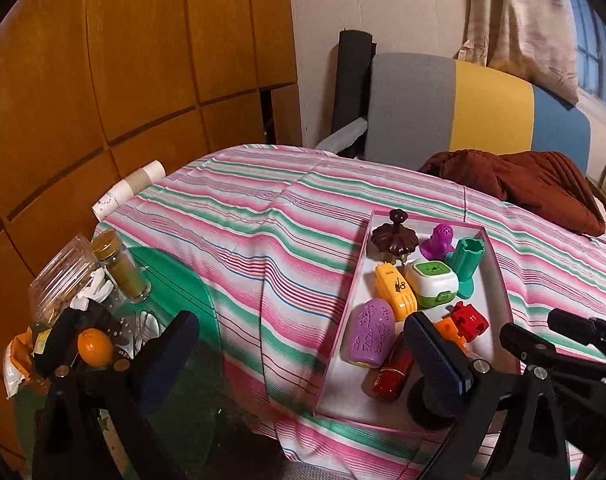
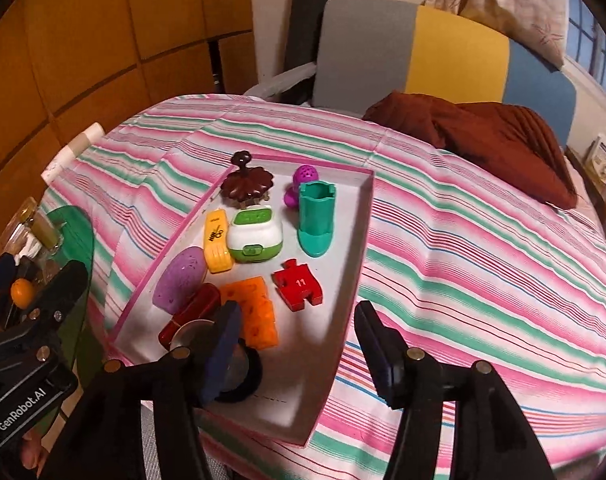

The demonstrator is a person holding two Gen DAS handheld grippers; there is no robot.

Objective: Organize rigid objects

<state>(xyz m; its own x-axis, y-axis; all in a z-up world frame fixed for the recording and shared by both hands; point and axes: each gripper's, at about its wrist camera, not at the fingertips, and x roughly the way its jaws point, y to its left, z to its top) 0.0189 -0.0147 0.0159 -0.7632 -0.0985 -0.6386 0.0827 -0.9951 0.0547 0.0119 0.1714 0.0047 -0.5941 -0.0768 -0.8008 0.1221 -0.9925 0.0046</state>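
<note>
right wrist view: the right gripper (image 2: 299, 354) hangs over the near end of a shallow pink-rimmed tray (image 2: 343, 280) on the striped bedspread (image 2: 463, 240), fingers spread wide and grasping nothing. between the fingers shows bare tray floor. just beyond the left fingertip lie an orange cheese-shaped block (image 2: 255, 308) and a dark red cylinder (image 2: 191, 312); a round black-rimmed lens (image 2: 239, 372) sits partly behind that finger. ahead of the fingers, further up the tray, are a red puzzle piece (image 2: 299, 284), a purple oval block (image 2: 181, 278), a yellow piece (image 2: 217, 246), a white and green box (image 2: 255, 236), a teal boot-shaped holder (image 2: 317, 220), a brown flower-topped lid (image 2: 247, 184) and a small purple figure (image 2: 303, 178).

left wrist view: the left gripper (image 1: 303, 356) is released too, fingers wide apart and empty, with the bedspread's edge between them. its right finger (image 1: 435, 356) overlaps the tray's (image 1: 499, 280) near left corner. beyond the left finger, a cluttered green side table (image 1: 175, 280) holds a spice jar (image 1: 123, 268) and an orange (image 1: 95, 346).
</note>
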